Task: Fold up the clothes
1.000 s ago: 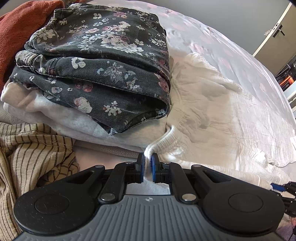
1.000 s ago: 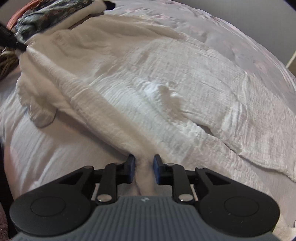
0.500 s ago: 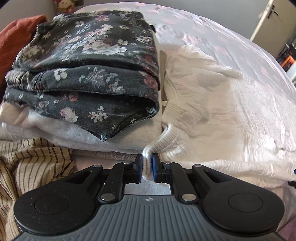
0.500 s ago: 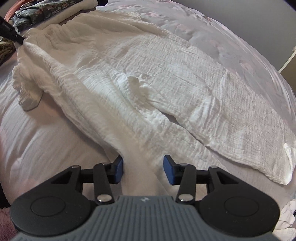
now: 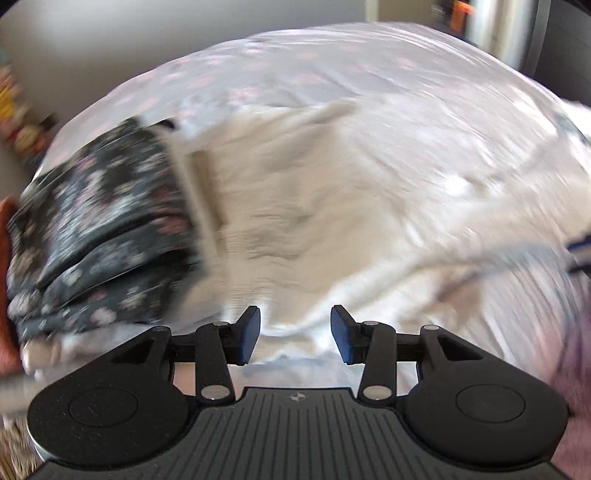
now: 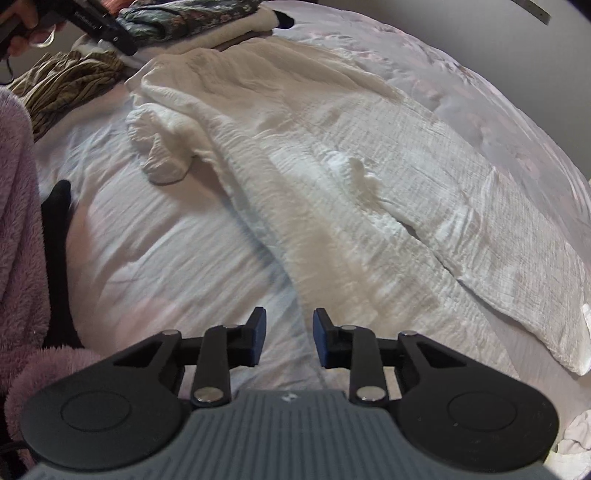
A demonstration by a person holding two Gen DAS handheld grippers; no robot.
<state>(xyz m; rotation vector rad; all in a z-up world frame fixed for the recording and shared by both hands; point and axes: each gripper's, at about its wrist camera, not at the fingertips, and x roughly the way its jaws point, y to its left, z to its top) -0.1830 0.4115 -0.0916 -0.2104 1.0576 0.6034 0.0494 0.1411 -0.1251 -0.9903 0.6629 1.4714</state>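
No words or numbers can be read here. The other gripper (image 6: 99,27), seen far off at the top left of the right wrist view, has some small white letters on its black side, but they are too tiny and blurry to make out. Each gripper base has a little mark, not letters.

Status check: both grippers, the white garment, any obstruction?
Left gripper opening, empty. Right gripper closing, nothing gripped. White garment spread flat on bed, unfolded. Folded pile at its far end.
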